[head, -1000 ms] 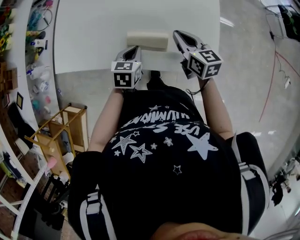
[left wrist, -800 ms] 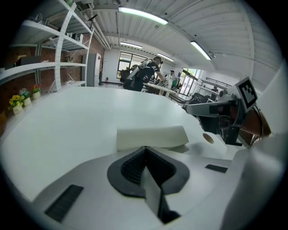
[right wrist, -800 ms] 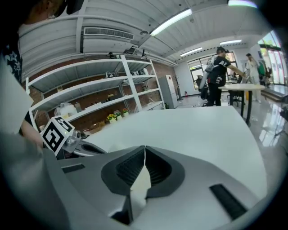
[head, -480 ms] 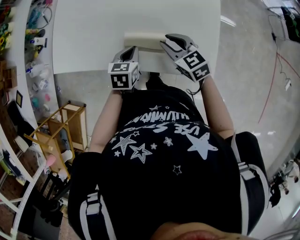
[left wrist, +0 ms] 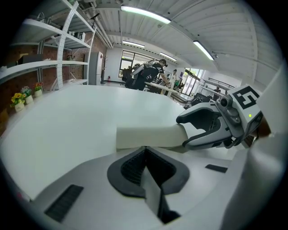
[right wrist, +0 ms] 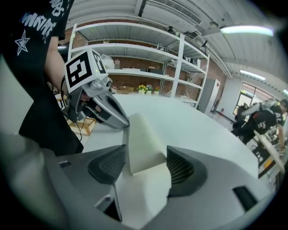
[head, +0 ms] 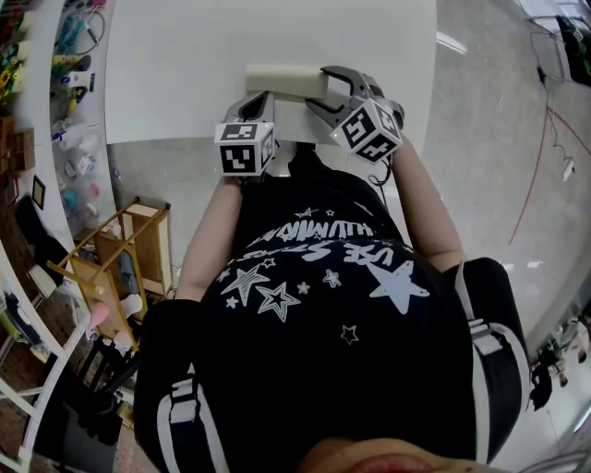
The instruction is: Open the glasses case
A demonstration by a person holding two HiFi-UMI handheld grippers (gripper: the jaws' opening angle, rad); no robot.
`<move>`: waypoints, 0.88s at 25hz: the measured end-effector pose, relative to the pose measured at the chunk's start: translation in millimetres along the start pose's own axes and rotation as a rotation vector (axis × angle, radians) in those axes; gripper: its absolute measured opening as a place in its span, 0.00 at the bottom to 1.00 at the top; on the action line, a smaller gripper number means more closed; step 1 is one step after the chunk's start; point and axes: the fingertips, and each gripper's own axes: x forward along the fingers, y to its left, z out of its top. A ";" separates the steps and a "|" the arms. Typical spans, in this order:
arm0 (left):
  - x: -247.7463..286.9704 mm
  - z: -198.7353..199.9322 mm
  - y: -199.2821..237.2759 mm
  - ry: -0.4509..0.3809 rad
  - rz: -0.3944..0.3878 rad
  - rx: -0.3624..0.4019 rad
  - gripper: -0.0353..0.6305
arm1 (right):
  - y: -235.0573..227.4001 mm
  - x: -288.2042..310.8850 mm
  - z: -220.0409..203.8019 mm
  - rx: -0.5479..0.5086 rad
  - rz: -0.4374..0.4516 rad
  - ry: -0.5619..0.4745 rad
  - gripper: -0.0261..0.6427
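You are working at a broad white table (head: 185, 74) with a rounded near edge, standing on a pale glossy floor (head: 499, 139). A light wooden rack (head: 120, 259) and cluttered shelves (head: 69, 55) sit off to your left. The gripper views show white metal shelving (right wrist: 180, 49) against a brick wall, long ceiling strip lights (left wrist: 144, 13), and people bent over a far table (left wrist: 148, 74). The cream, block-shaped glasses case (head: 282, 81) lies flat near the table's near edge, right in front of you, with its lid down. Your left gripper (left wrist: 145, 149) has its jaws pressed together with nothing between them, and its tip is just at the near long side of the case. Your right gripper (right wrist: 146, 164) has its jaws spread wide, astride the right-hand end of the case. That end sits between the ribbed pads (right wrist: 180, 168), and neither pad presses on it. A second ago your right gripper was closed and stood off to the right of the case. Since then it has rolled over, slid in and down to that end, and its jaws have just been opening. Your left gripper and the case have kept their places.
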 end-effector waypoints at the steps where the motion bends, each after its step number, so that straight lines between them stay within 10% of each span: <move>1: -0.1 -0.7 -0.3 0.002 0.002 0.005 0.07 | -0.4 1.4 -1.2 -0.015 -0.004 0.010 0.44; 22: 2.4 -2.2 0.4 0.016 -0.005 -0.042 0.07 | -1.9 12.8 -9.9 -0.187 -0.037 0.089 0.45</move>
